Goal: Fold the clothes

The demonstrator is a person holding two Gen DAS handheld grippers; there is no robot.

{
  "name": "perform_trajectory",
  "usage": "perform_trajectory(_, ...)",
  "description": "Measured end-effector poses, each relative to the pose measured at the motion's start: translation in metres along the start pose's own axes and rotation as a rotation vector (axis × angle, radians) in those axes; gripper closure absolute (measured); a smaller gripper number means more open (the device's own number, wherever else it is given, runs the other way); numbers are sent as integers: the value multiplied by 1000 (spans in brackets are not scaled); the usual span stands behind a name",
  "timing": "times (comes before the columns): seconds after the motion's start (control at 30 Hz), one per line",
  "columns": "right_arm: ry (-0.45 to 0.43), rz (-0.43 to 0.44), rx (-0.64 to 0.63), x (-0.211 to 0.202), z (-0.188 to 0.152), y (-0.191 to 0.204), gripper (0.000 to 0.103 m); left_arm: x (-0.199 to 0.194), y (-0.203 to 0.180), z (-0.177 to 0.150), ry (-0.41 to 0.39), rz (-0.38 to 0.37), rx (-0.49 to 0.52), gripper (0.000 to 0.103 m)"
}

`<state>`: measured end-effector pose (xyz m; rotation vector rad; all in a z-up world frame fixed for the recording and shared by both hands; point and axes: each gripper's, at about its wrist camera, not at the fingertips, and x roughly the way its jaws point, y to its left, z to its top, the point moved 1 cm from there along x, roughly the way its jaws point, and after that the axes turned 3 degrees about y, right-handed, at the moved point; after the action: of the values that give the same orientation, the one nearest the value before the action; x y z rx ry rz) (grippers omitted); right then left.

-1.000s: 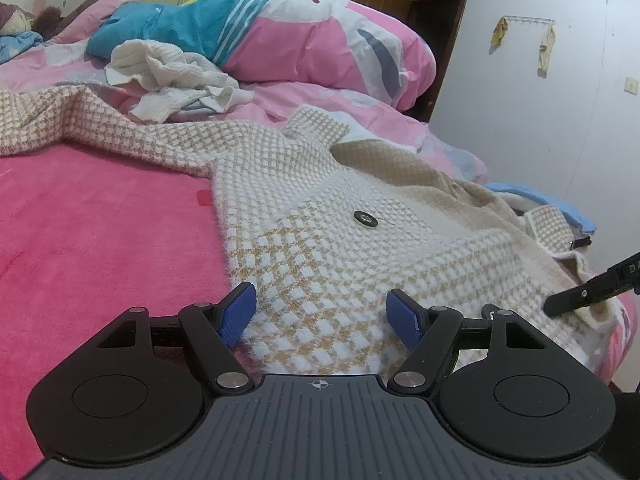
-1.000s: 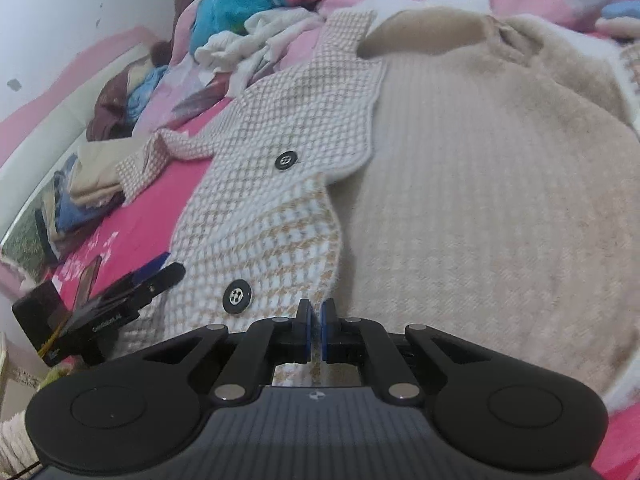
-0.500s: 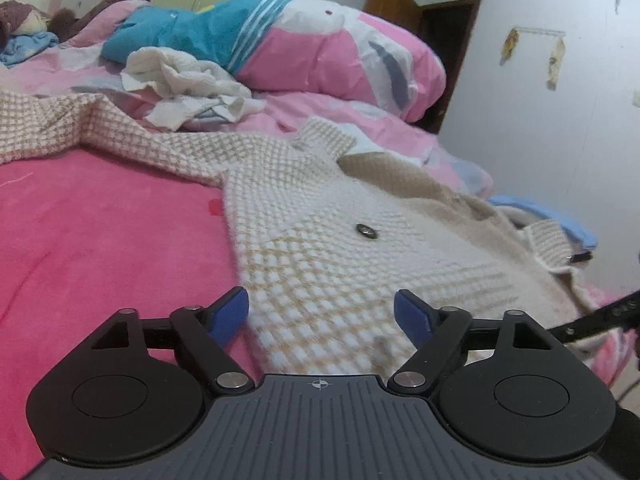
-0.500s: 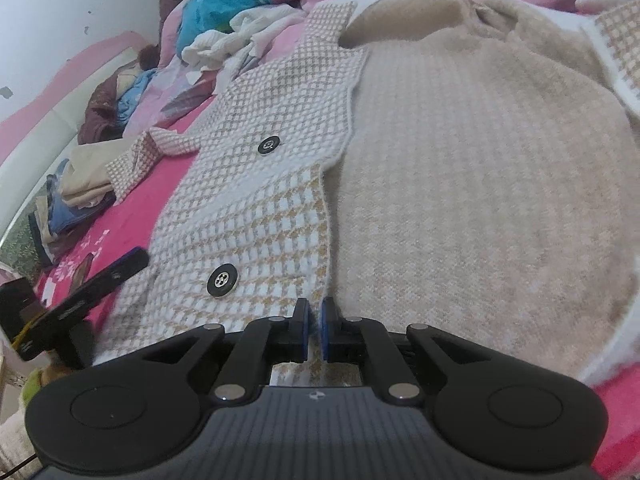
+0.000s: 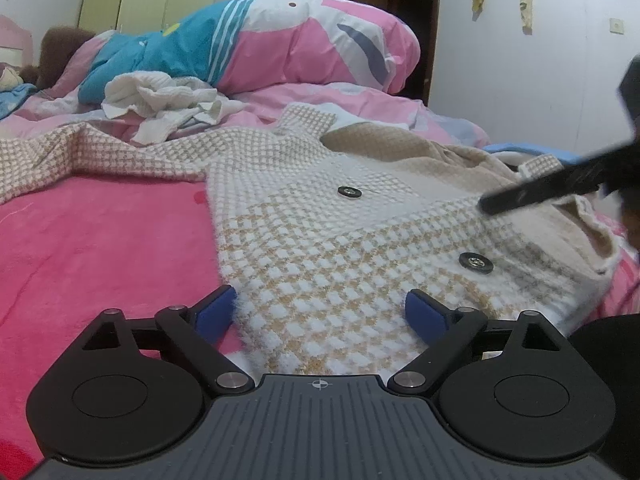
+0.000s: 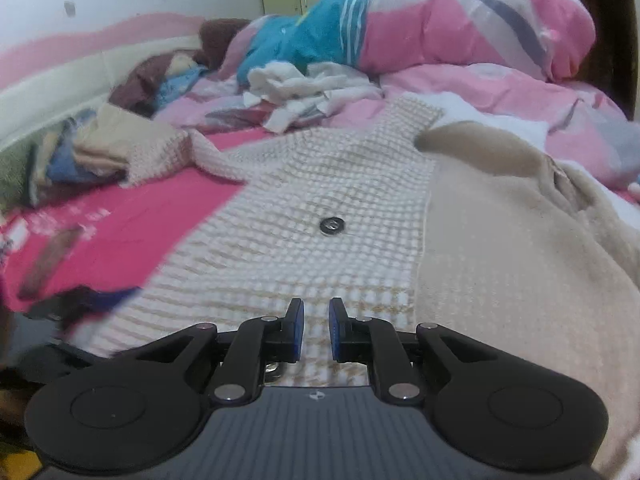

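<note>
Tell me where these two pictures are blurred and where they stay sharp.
Left wrist view: the cardigan and its buttons are crisp; only the right gripper's finger crossing the right edge is smeared. Right wrist view: the lower left corner and the folded clothes streak with motion blur; its own gripper stays sharp.

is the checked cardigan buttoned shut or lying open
Open: the checked cardigan has its front panel laid aside, baring the plain beige lining, with both buttons unfastened.

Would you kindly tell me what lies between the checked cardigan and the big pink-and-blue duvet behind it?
A crumpled white garment lies there, on pink bedding, between the cardigan and the duvet; both wrist views show it.
</note>
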<state>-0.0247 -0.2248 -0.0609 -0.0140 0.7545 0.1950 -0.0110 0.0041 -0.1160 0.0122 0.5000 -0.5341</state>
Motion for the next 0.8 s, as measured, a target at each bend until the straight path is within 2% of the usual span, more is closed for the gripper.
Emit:
perform_trajectory(0.03, 54, -53, 13, 13, -3, -6, 90, 0, 1, 0, 0, -5, -2, 10)
perform_trajectory(0.07, 66, -58, 42, 13, -2, -10, 91, 0, 1, -1, 1, -11, -3, 9)
perform_trajectory(0.17, 69, -35, 142, 2, 3, -22, 90, 0, 2, -1, 7, -26, -6, 7)
perform_trajectory(0.3, -41, 49, 134, -14, 14, -14, 90, 0, 4, 3, 32, -55, -8, 6)
perform_trajectory(0.37, -63, 96, 135, -7, 14, -12, 90, -2, 7, 6, 49, -74, -17, 6)
perform_trajectory(0.43, 3, 70, 147, 13, 11, -11, 90, -7, 15, 13, 61, -93, -40, 6)
perform_trajectory(0.53, 24, 61, 184, 26, -6, -20, 92, -15, 38, 32, 35, -109, -134, 6)
perform_trajectory(0.63, 5, 55, 179, 22, -12, -20, 92, -2, 68, 64, 23, -107, -276, 6)
perform_trajectory(0.73, -25, 42, 174, 21, -19, -17, 92, 46, 97, 95, 78, -68, -402, 8)
perform_trajectory(0.8, -41, 42, 186, 21, -22, -17, 92, 83, 115, 114, 129, -44, -475, 20)
